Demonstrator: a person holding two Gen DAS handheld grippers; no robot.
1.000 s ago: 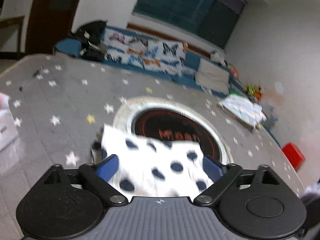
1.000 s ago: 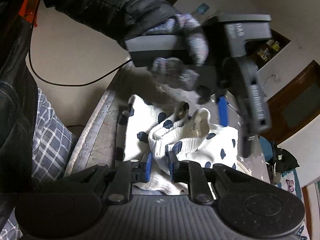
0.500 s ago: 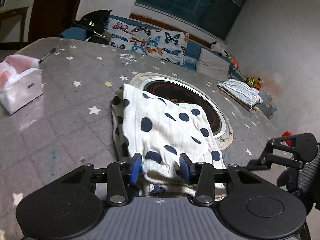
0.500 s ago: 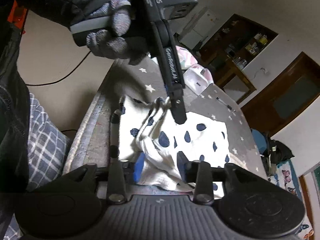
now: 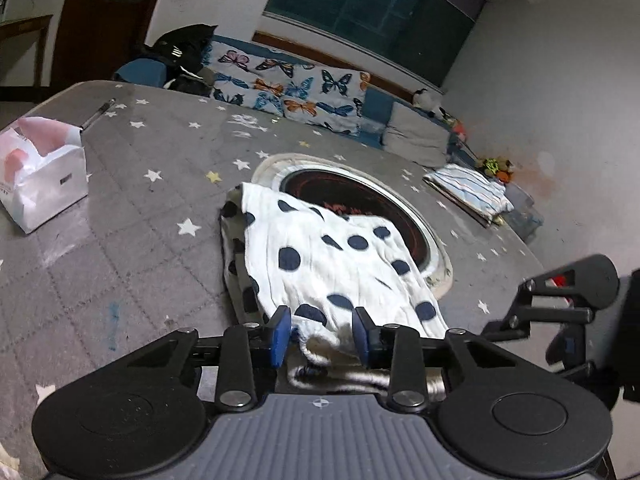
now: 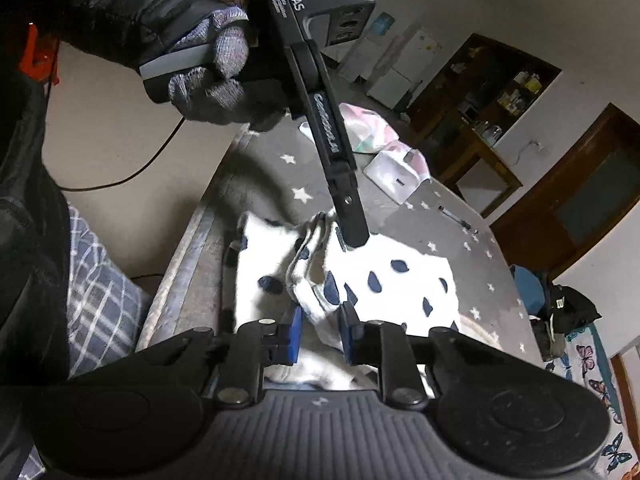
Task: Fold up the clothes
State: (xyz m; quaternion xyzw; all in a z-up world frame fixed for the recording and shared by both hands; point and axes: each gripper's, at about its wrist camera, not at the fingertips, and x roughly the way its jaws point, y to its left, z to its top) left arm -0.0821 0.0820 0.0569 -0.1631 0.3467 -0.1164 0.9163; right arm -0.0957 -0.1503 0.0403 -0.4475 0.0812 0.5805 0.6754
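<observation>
A white garment with dark blue dots (image 5: 320, 256) lies on the grey star-patterned table (image 5: 140, 220), partly over a round inset hob (image 5: 360, 196). My left gripper (image 5: 321, 334) is closed on the bunched hem at the garment's near edge, with a thick wad of cloth between its blue pads. In the right wrist view the garment (image 6: 400, 276) rises in a ridge between the two tools. My right gripper (image 6: 320, 334) is shut on the near end of that ridge. The left gripper (image 6: 352, 236), held by a gloved hand (image 6: 212, 80), pinches the far end.
A white and pink tissue pack (image 5: 40, 176) sits at the table's left. A folded striped cloth (image 5: 468, 192) lies at the far right edge. Beyond the table is a sofa with butterfly cushions (image 5: 300, 96). The table's edge runs beside a person's checked trousers (image 6: 100, 304).
The left gripper, wide open a second ago, came down to the hem and narrowed on it. The right gripper let go of the cloth half a second ago and has closed on it again.
</observation>
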